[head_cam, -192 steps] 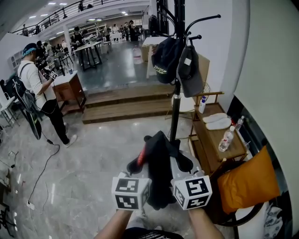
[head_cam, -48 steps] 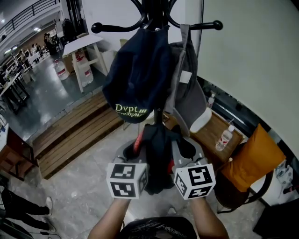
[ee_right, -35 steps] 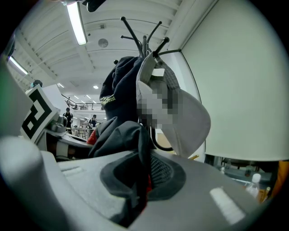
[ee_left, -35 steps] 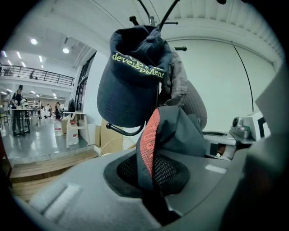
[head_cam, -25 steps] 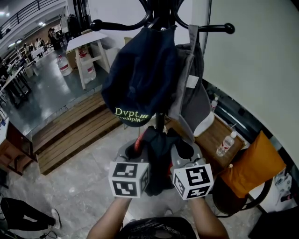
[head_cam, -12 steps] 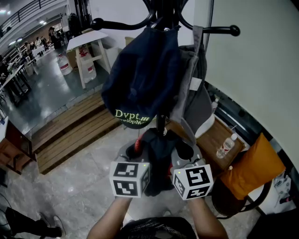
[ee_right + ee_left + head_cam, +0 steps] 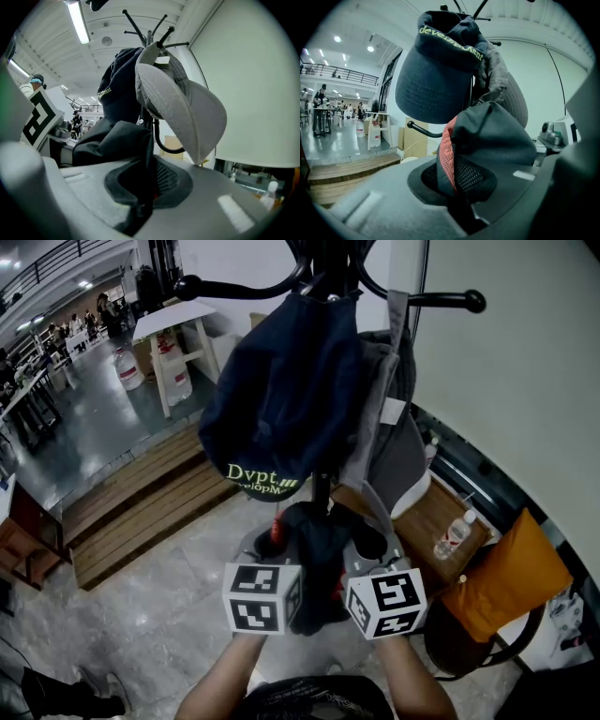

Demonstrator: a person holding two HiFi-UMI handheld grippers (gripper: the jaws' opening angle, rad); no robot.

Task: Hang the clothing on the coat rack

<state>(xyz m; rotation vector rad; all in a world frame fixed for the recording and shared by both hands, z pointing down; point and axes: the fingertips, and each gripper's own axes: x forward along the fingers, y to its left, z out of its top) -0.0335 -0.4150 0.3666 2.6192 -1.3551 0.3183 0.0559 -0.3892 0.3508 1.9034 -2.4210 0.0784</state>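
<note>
Pale marble floor (image 7: 141, 634) spreads beneath my left tongs (image 7: 265, 554) and right tongs (image 7: 370, 549), with wooden steps (image 7: 141, 512) off beyond the left pair. The coat rack (image 7: 322, 486) rises just past both. Each pair is clamped on the black garment (image 7: 319, 559), one on either side, so it sits bunched between them with its red mesh strip towards the left tongs. I take it I hold it two-handed like this so the fabric stays gathered and I can steer an opening or loop onto a hook instead of letting it dangle. Directly above the tongs hang a navy cap (image 7: 281, 381) with pale lettering and, beside it above my right tongs, a grey cap (image 7: 389, 437). Those pegs are taken. The curved hook (image 7: 234, 289) high up and to the left of my left tongs looks bare, so that seems the likeliest place. The garment is well below it and touches no hook yet, so the lift is still to come. A low table (image 7: 427, 521) with bottles stands right of my right tongs.
</note>
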